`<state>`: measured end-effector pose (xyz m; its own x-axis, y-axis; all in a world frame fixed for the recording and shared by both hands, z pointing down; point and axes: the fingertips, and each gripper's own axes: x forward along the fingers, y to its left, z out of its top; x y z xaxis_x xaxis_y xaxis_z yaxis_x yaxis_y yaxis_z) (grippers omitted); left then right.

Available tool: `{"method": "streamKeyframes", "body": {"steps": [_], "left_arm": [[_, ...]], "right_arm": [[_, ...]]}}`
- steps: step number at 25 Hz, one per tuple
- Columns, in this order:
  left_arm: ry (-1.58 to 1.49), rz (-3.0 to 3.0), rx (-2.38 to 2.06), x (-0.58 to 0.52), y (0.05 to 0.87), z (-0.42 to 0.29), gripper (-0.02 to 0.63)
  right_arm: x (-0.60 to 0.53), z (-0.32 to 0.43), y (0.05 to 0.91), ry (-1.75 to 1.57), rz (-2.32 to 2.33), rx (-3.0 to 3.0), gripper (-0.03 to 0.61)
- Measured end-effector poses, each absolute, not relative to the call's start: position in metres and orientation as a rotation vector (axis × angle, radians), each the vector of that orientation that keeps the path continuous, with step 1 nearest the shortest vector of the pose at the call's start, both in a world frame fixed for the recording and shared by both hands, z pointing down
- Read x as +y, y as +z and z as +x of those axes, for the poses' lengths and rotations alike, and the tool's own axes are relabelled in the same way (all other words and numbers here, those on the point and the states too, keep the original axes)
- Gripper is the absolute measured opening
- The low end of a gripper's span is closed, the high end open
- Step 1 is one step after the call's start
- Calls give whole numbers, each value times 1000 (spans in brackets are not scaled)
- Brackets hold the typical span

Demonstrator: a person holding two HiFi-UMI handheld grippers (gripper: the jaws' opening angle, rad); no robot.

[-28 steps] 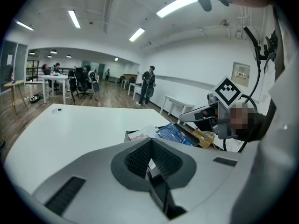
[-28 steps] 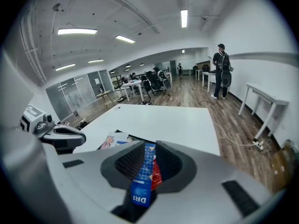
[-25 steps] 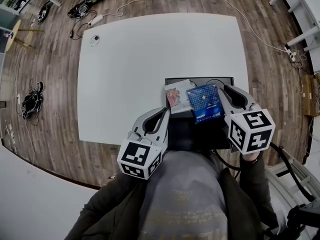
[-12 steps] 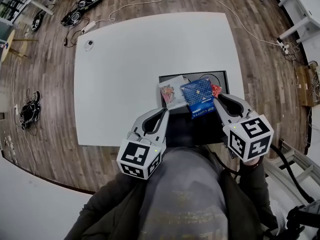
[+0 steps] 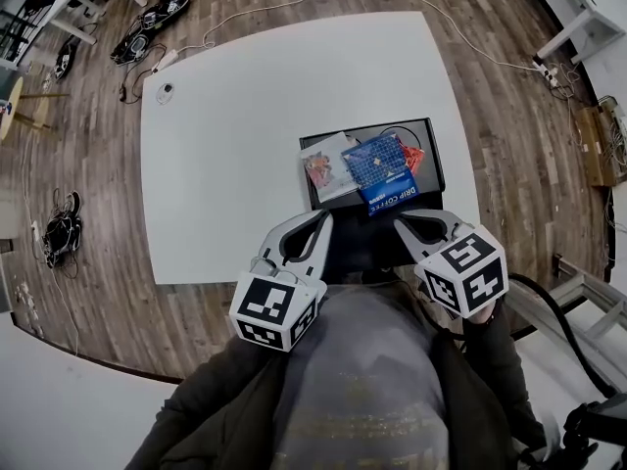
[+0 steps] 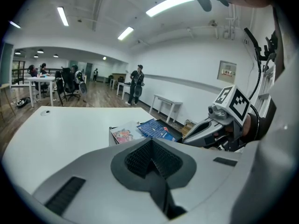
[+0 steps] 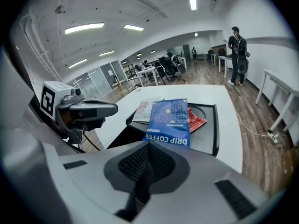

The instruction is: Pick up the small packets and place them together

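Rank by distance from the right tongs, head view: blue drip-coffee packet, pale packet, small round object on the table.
1. blue drip-coffee packet, just ahead, in the tray.
2. pale packet, at the tray's left side.
3. small round object, far left corner of the table.

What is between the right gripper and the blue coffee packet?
Nothing visible. The right gripper, whose fingers just closed on nothing, points straight at the blue coffee packet lying on top in the black tray.

The white table [image 5: 245, 145] carries 1 black tray [image 5: 427, 186] at its near edge and 1 small round object [image 5: 165, 93] far left.
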<state>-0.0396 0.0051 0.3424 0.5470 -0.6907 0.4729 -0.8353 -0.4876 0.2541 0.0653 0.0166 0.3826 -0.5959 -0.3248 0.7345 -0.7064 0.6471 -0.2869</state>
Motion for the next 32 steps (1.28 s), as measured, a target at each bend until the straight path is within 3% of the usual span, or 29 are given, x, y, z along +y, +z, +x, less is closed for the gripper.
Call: {"method": "streamKeyframes", "body": {"steps": [15, 32], "left_arm": [[432, 2267, -1324, 17, 343, -63, 3], [417, 2257, -1325, 16, 344, -73, 3]], "right_arm": [[15, 59, 426, 803, 719, -2054, 5], [20, 58, 421, 826, 718, -2050, 5]]}}
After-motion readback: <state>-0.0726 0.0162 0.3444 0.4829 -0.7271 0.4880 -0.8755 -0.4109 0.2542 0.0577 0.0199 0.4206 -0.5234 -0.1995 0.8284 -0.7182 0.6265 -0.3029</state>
